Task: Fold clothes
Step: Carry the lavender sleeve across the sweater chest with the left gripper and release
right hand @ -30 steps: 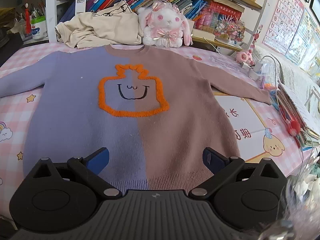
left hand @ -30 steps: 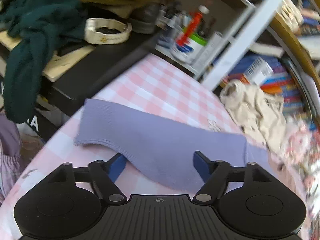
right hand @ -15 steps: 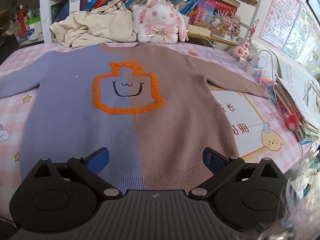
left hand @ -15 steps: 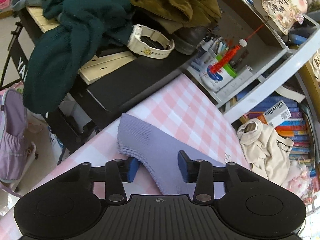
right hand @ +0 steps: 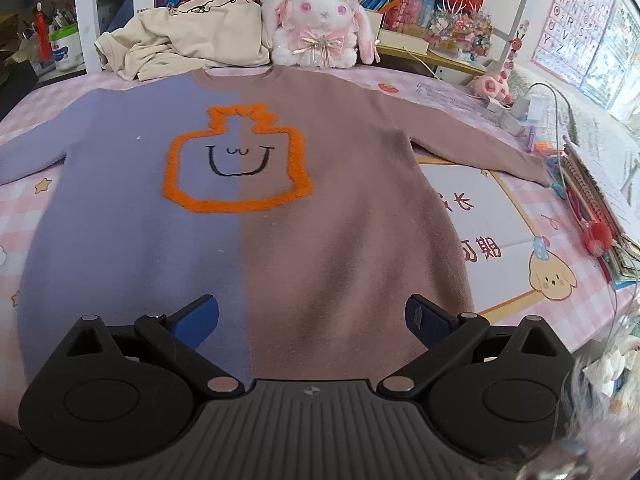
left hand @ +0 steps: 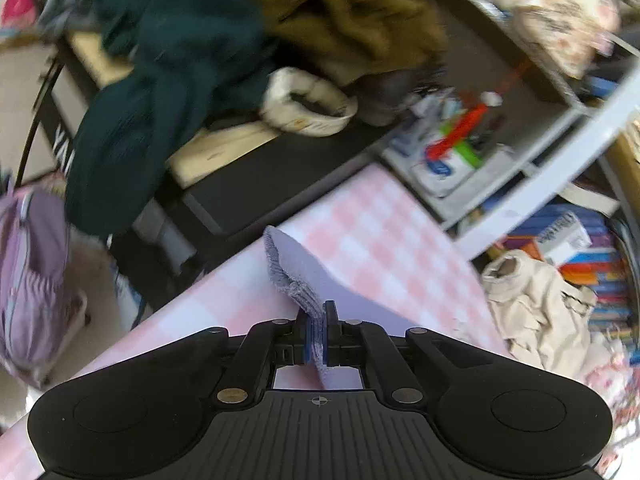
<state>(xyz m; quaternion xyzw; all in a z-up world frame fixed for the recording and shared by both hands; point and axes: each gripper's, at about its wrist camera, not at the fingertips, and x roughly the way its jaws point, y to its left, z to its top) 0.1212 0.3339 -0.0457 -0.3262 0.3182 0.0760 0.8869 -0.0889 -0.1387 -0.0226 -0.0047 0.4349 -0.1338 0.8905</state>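
Observation:
A sweater [right hand: 248, 216], lilac on its left half and brown on its right with an orange bottle outline, lies flat, front up, on a pink checked bed cover [right hand: 500, 216]. My right gripper [right hand: 312, 320] is open and empty, just above the sweater's bottom hem. In the left wrist view my left gripper [left hand: 316, 332] is shut on the ribbed cuff of the lilac sleeve [left hand: 296, 276], which stands up pinched between the pads, near the bed's left edge.
A cream garment [right hand: 192, 44] and a plush rabbit [right hand: 320, 28] sit behind the collar, below bookshelves. Notebooks, a cable and red scissors [right hand: 592, 224] lie at the bed's right. Left of the bed, a black bench [left hand: 248, 184] holds dark green and olive clothes.
My left gripper has closed on the lilac sleeve cuff after sliding along the sleeve to its end. My right gripper has stayed open and moved slightly closer over the hem.

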